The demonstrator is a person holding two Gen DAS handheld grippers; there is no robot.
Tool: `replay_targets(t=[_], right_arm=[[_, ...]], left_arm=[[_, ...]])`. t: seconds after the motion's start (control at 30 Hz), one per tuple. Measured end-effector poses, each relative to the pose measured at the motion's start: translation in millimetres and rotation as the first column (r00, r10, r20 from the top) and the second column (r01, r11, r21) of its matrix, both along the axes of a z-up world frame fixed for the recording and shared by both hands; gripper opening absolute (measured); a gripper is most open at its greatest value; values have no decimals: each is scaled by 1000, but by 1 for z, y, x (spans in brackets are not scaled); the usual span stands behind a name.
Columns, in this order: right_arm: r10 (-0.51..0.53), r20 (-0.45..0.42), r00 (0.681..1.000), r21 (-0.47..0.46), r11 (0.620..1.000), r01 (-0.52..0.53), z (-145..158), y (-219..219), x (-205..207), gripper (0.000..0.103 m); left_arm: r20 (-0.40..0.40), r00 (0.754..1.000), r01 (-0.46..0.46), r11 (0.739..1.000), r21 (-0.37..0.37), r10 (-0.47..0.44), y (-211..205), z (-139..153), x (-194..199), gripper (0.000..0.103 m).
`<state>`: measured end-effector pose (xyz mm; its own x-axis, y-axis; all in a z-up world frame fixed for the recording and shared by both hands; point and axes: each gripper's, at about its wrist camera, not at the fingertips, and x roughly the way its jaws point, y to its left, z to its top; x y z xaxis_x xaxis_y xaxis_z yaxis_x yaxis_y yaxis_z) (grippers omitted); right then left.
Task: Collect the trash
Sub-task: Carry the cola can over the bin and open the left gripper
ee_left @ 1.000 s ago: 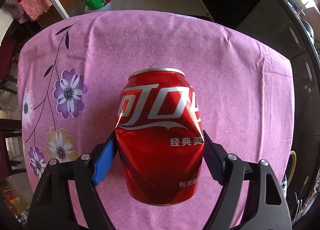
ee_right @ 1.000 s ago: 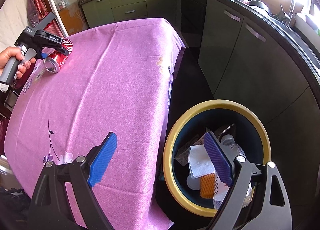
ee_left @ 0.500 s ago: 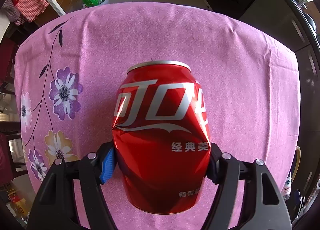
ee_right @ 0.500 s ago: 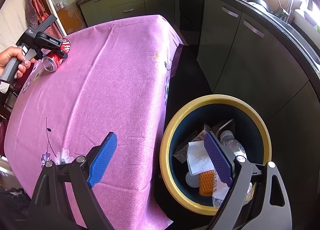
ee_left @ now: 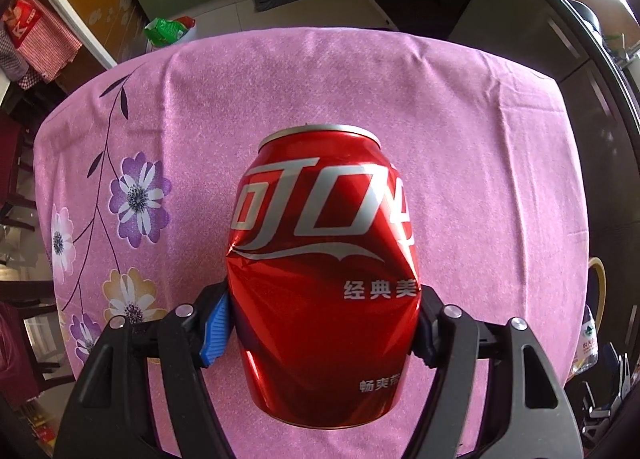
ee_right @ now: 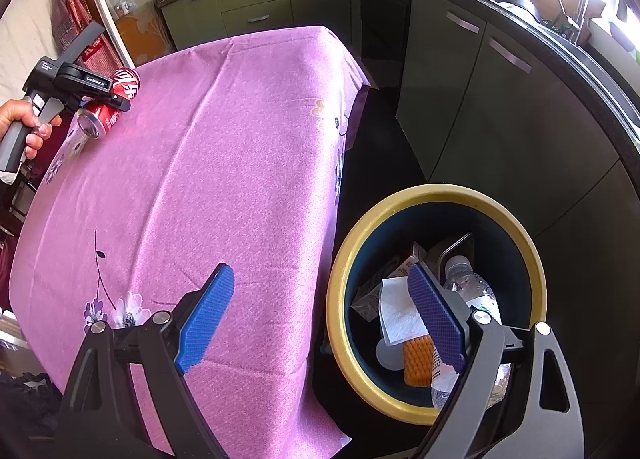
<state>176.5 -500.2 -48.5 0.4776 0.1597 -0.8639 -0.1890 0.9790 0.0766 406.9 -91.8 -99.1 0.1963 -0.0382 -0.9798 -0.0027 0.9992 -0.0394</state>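
My left gripper [ee_left: 320,323] is shut on a dented red Coca-Cola can [ee_left: 324,259] and holds it above the pink flowered tablecloth [ee_left: 460,139]. In the right wrist view the left gripper [ee_right: 96,99] and the can [ee_right: 116,99] show at the table's far left, off the cloth. My right gripper [ee_right: 320,315] is open and empty, above the table's near corner and the yellow-rimmed trash bin [ee_right: 340,279]. The bin holds a plastic bottle [ee_right: 472,291], white paper [ee_right: 400,311] and an orange sponge [ee_right: 418,363].
Dark green kitchen cabinets [ee_right: 480,99] curve round the right side, with a narrow dark floor gap between them and the table. A green bag [ee_left: 168,29] lies on the floor beyond the table. A red checked cloth [ee_left: 36,43] hangs at the far left.
The left gripper has closed tighter on the can, denting it more, and lifted it from the cloth. The right gripper has barely moved.
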Motion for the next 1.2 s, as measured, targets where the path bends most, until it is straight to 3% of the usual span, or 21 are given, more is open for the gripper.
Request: replay_targets(t=[0.4,0.67,0.97,1.13,1.2], right_arm=[[-4,13,1000,8,1000,3,4,1,-11,87],[-47,40,998,54,998,45,12,-6,-36,87],[-147,116,982,98,986,136,18,-11,-96,88],[-252,173,952,137,963,230,31,-31,-138,88],[-291,189,938,167,951,261,38,-42,-153,90]], left_arm=[[165,979,121,993,-14,-117,-19,46,-68,67],[347,924,198,977,-77,-160,-23,88,-140,67],[533,813,301,953,-37,-236,-44,119,-219,67],[600,727,421,907,-6,-333,-81,128,-258,67],[614,691,488,873,-6,-382,-102,127,-270,67]])
